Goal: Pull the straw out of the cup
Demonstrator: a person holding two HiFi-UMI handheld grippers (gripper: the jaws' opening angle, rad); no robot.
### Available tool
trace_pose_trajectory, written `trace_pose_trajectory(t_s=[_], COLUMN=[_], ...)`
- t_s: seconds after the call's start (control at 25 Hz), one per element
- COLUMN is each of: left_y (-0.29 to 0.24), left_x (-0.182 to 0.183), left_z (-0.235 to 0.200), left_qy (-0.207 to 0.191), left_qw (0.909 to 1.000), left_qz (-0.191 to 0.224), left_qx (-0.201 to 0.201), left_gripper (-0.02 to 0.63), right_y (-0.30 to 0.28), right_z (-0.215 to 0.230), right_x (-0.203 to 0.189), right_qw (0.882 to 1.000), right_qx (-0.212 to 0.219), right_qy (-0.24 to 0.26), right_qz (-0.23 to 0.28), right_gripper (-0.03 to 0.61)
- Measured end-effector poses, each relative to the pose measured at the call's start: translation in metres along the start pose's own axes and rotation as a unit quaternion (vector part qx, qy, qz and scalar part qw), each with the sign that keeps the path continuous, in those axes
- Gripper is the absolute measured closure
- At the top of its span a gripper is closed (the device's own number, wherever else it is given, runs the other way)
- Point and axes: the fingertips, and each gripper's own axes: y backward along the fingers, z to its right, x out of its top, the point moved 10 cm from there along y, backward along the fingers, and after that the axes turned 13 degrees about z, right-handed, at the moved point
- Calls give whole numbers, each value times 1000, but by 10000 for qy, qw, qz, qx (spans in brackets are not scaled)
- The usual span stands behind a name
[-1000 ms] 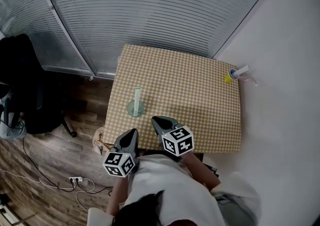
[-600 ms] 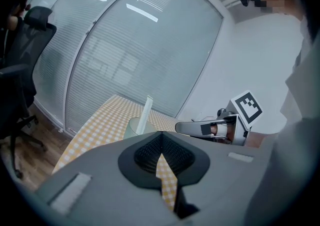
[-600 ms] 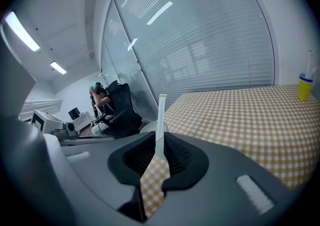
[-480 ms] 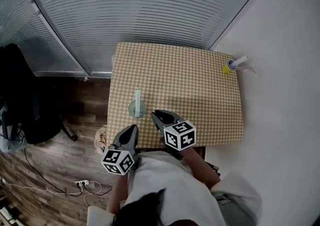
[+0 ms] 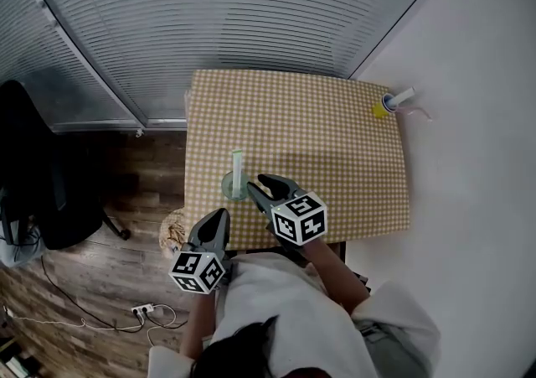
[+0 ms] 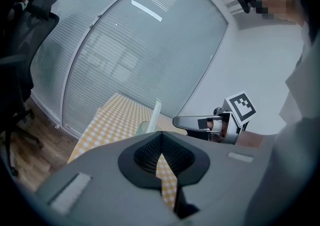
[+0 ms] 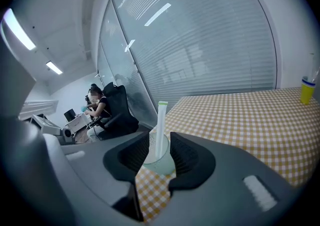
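**Straw still in cup, right gripper lined up**

- Left gripper [image 5: 219,217]: off the near edge of the surface [image 5: 335,142], by the near left corner. Fingers together, nothing between them.
- Right gripper [image 5: 260,187]: over the near edge, just beside the cup [image 5: 229,187] on its right. Fingers apart; they have just been opening. In the right gripper view the cup and the straw [image 5: 238,167] sit framed in the gap, pads not touching either.
- Key relation: straw is straight ahead of the right fingers and stands roughly upright in the cup, with a slight lean. Its long axis is near vertical, so I'd expect a grip on the shaft above the rim, then a pull up along that axis. Right hand is clearly the nearer one (left could steady the cup, my guess only).
- Cup is close to the left edge, toward the near left corner.
- Materials: straw is a wide, pale, matte tube. Cup is short, round, translucent pale green, and looks light, so it may lift with the straw. Surface is yellow-and-white checked cloth. Finger pads are dark and ribbed.
- Far right corner: small yellow container [image 5: 382,106] with a white tube in it, well apart.
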Motion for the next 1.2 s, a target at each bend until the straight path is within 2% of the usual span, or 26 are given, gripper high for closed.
trace_pose_trajectory(t_s=[0.28, 0.64, 1.2], left_y=[3, 0, 3], left_x=[4, 3, 5], left_z=[-19, -32, -52], left_qy=[103, 230, 237], left_qw=[9998, 9996, 9988], left_qz=[-11, -120, -330], left_qx=[151, 129, 270], left_gripper=[600, 600, 600], right_y=[-18, -39, -63], right_z=[4, 2, 2], right_x=[1, 6, 9], right_qw=[9999, 9998, 9995], right_qx=[4, 9, -43], right_qy=[4, 83, 24], right_qz=[-114, -202, -297], right_gripper=[423, 407, 416])
